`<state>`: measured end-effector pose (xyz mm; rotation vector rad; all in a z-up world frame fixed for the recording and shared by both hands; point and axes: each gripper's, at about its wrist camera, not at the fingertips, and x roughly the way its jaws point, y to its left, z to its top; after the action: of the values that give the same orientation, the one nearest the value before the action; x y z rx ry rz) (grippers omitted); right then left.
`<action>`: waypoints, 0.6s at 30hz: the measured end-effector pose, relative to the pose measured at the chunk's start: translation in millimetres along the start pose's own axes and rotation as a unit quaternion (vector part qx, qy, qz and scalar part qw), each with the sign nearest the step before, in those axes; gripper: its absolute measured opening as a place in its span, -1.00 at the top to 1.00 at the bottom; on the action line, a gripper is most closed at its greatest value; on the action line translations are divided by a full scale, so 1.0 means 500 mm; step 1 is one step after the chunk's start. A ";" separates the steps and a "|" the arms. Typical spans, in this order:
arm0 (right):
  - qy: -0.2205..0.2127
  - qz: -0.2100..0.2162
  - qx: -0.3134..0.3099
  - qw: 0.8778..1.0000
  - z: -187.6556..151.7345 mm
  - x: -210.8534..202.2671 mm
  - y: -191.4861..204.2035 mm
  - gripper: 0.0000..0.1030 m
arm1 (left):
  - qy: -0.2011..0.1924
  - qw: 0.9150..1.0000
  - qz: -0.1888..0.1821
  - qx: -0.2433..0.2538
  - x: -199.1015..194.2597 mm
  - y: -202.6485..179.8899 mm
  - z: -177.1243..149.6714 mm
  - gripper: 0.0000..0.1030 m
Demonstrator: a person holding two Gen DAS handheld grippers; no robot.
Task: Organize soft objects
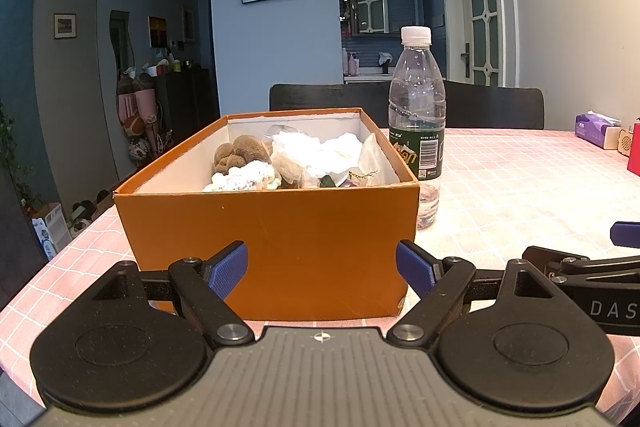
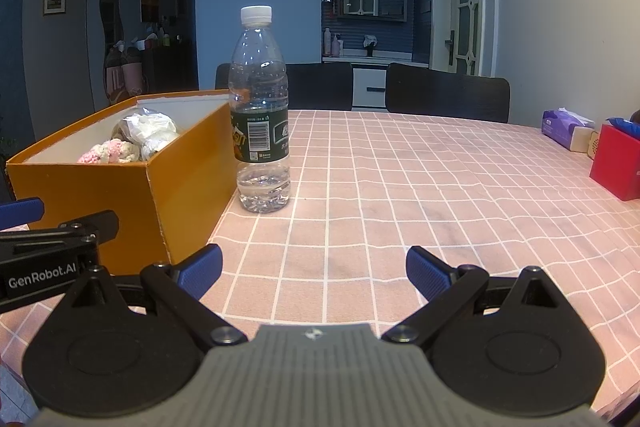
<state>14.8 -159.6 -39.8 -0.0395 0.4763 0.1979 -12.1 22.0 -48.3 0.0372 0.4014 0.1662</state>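
- Left wrist view: nearest the lens, the left gripper [image 1: 322, 269] stands with its jaws wide and nothing between them, its blue pads just short of the near wall of the orange box [image 1: 272, 235].
- The box, taken as the landmark, sits on a table [image 1: 520, 195] with a pink checked cloth and has no lid.
- Inside the box lie the soft objects [image 1: 296, 163]: a brown plush piece at the back left, white crumpled pieces in the middle, a pale knitted one near the front wall.
- A water bottle [image 1: 417, 123] stands upright just beside the box's right wall.
- Far right of the box, part of the right gripper shows at the frame edge.
- Right wrist view: the right gripper [image 2: 314, 273] is closest, jaws spread wide and empty, above bare cloth to the right of the box [image 2: 184, 167].
- The bottle [image 2: 260, 115] stands next to the box's right wall.
- A red box [image 2: 618, 163] and a tissue pack [image 2: 562, 127] lie well apart from the orange box, at the far right.
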 end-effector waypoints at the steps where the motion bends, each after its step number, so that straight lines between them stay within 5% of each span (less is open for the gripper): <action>1: 0.000 0.000 0.000 1.000 0.000 0.000 0.000 -0.87 | 0.000 1.000 0.000 0.000 0.000 0.000 0.000 -0.91; 18: 0.006 0.001 -0.003 1.000 -0.004 0.003 0.000 -0.87 | 0.000 1.000 -0.002 -0.001 -0.003 0.003 0.003 -0.91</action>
<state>15.4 -159.5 -42.1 -0.0464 0.4875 0.2005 -13.1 23.3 -46.3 0.0347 0.4010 0.1625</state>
